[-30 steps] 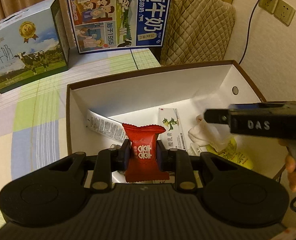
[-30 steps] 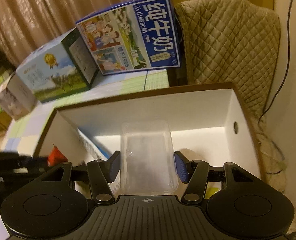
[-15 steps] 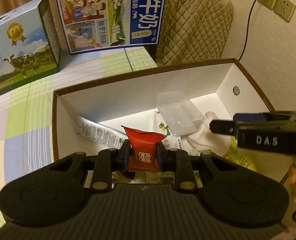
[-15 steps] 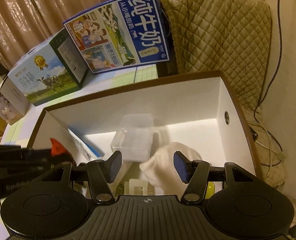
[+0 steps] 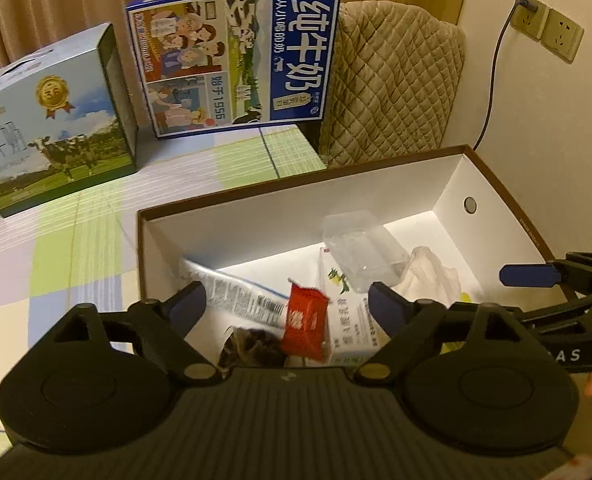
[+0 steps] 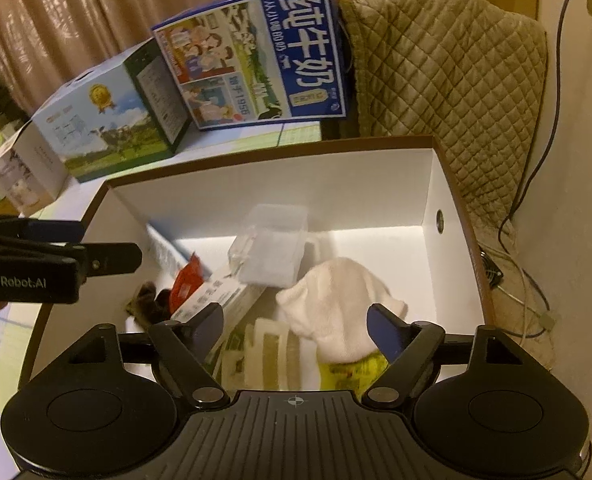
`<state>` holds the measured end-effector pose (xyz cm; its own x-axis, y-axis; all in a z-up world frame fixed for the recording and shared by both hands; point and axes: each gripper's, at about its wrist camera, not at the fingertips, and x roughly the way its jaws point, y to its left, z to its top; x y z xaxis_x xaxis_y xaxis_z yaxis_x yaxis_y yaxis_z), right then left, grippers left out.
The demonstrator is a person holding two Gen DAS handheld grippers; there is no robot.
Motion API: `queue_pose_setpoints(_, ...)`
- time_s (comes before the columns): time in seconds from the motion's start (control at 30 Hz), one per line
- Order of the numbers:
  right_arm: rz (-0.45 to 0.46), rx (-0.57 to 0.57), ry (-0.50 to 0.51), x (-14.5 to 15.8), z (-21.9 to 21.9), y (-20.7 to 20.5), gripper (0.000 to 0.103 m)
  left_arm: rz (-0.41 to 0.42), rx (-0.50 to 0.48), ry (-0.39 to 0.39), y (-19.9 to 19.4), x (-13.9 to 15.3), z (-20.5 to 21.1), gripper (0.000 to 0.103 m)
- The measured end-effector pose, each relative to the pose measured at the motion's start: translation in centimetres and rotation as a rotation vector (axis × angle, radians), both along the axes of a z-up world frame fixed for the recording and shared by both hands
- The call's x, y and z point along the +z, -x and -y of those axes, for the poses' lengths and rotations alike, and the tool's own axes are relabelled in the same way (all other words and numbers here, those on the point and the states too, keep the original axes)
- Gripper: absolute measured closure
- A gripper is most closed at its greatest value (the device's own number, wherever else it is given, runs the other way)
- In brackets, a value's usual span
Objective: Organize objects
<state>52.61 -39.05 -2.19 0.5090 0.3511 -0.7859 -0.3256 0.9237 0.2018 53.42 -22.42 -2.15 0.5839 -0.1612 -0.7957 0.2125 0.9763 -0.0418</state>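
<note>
A brown-rimmed white cardboard box (image 5: 452, 184) (image 6: 432, 184) sits on the checked tablecloth. My left gripper (image 5: 285, 300) is open above its near left part. The red candy packet (image 5: 304, 322) lies loose in the box below the jaws, and shows in the right wrist view (image 6: 185, 280). My right gripper (image 6: 296, 322) is open and empty over the box. A clear plastic container (image 5: 362, 250) (image 6: 269, 250) lies in the box on a toothpaste carton (image 6: 211, 300), beside a white cloth (image 6: 338, 304).
A tube (image 5: 235, 296), a dark wrapper (image 5: 251, 346), a yellow packet (image 6: 352, 370) and a pale pack (image 6: 261, 354) also lie in the box. Two milk cartons (image 5: 235, 60) (image 5: 47, 132) stand behind it. A quilted chair (image 5: 392, 88) and a wall with sockets (image 5: 548, 26) are on the right.
My left gripper has opened and let the red candy packet drop into the box. My right gripper released the clear container into the box earlier and has drawn back, still open.
</note>
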Motion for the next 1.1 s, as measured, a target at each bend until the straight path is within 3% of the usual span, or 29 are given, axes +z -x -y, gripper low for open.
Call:
queue_pose_setpoints(0.53, 0.009, 0.043, -0.033, 1.8, -0.4, 4.8, 0.024, -0.003, 0.106, 0.003, 6.8, 2.1, -2.7, 0.001)
queue_pose_setpoints(0.9, -0.005, 0.096, -0.057, 2.7, -2.1, 8.8, 0.024, 0.019, 0.193, -0.037, 12.3, 2.9, -4.5, 0.001)
queue_pose_setpoints(1.1, -0.004, 0.114, -0.073, 3.1, -3.3, 12.2, 0.024, 0.038, 0.207, -0.019, 15.7, 3.6, -5.8, 0.001)
